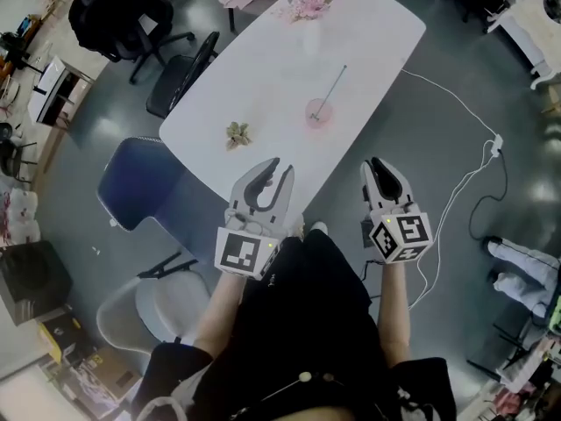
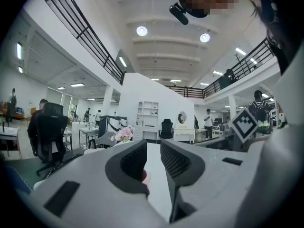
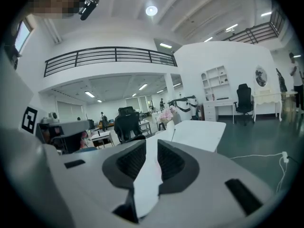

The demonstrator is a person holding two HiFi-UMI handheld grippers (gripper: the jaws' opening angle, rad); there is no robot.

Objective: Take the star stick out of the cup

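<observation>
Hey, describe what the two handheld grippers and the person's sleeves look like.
The left gripper and right gripper are light grey plastic, with curved tongs lined by dark ribbed pads. Each carries a white cube with black square markers. The person wears a black top whose sleeves leave the forearms bare.

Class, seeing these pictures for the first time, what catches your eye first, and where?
A long white table fills the head view, with a pink cup holding a slanted stick just right of its middle and pink flowers at its far end. At its near edge the left gripper and right gripper hover, both open and empty.
</observation>
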